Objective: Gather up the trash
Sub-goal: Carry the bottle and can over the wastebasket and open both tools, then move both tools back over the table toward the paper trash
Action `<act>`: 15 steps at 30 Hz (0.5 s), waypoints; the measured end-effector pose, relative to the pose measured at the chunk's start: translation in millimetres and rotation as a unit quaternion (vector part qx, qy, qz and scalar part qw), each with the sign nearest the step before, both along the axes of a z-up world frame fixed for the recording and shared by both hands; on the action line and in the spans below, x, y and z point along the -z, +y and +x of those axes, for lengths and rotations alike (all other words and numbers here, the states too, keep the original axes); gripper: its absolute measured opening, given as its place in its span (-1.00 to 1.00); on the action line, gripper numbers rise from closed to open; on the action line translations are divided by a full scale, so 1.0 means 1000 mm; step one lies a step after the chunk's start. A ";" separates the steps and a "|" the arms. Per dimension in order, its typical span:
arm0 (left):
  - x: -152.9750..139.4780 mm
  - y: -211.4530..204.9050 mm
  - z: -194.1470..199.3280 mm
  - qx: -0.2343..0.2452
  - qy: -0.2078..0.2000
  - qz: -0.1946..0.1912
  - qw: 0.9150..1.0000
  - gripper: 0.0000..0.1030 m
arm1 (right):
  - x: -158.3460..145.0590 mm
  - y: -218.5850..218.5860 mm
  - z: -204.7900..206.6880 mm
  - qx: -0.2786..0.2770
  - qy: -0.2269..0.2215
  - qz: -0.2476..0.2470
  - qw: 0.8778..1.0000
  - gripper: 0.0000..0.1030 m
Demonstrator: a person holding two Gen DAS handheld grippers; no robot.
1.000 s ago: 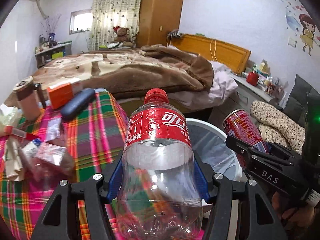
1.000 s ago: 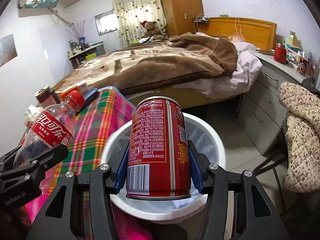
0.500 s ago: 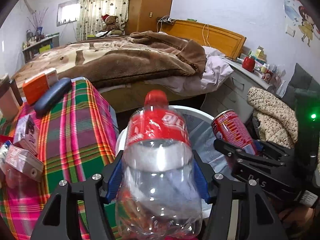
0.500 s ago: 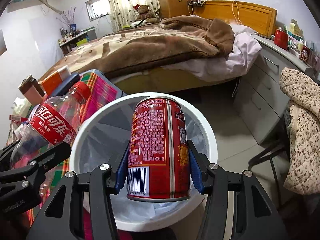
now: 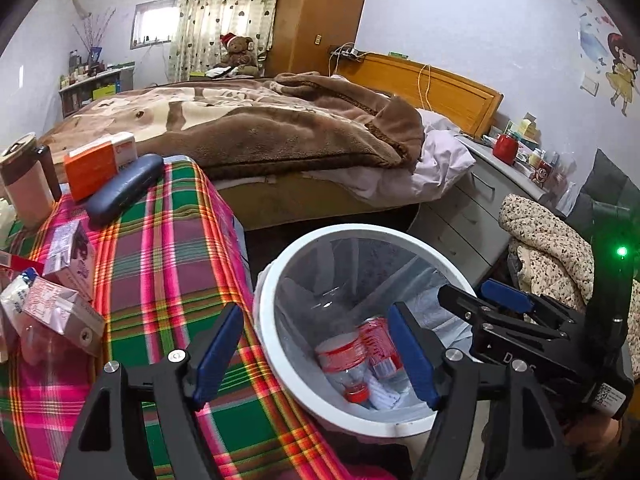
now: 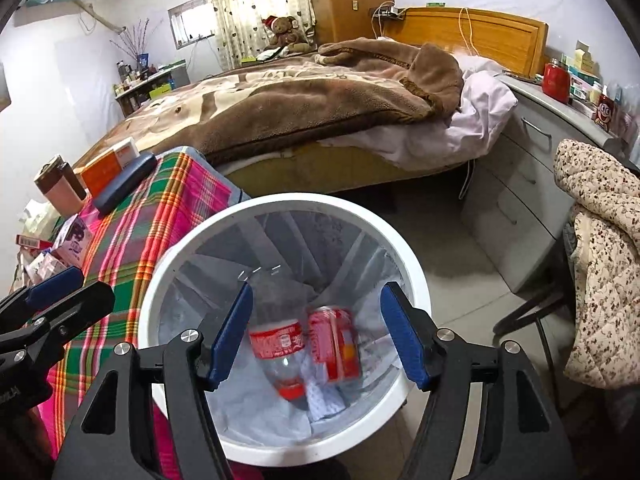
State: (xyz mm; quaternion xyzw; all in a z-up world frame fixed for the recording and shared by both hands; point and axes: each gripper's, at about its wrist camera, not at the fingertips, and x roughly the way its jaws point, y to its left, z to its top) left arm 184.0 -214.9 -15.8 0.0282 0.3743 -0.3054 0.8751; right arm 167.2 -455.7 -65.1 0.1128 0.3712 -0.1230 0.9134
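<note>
In white bin [image 6: 416,280], red-labelled bottle [image 6: 280,354]

- Walls [image 5: 460,20]: pale, with cartoon stickers [image 5: 618,72] at right.
- Window [image 5: 154,22]: small, daylit, beside a patterned curtain [image 5: 224,16].
- Wardrobe [image 5: 320,16]: wooden, behind the bed [image 5: 240,128], which carries a brown blanket.
- Headboard [image 5: 440,88]: wooden.
- Drawer unit [image 6: 516,184]: grey.
- Floor [image 6: 460,280]: pale tile.

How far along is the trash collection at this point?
Done: the plastic bottle and red can lie in the white bin. In hand: nothing; the left tongs and right tongs are opening, empty. Left: small cartons and wrappers on the plaid-covered table.
</note>
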 end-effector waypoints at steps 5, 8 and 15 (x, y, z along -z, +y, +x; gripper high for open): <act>-0.009 0.014 -0.004 -0.008 -0.006 -0.007 1.000 0.44 | -0.007 0.009 -0.002 -0.005 -0.013 0.000 1.000 0.32; -0.014 0.027 -0.005 -0.021 -0.009 -0.011 1.000 0.44 | -0.011 0.017 -0.003 -0.011 -0.020 -0.003 1.000 0.32; -0.027 0.062 -0.008 -0.048 -0.021 -0.012 0.999 0.44 | -0.020 0.037 -0.001 -0.029 -0.040 -0.001 0.999 0.32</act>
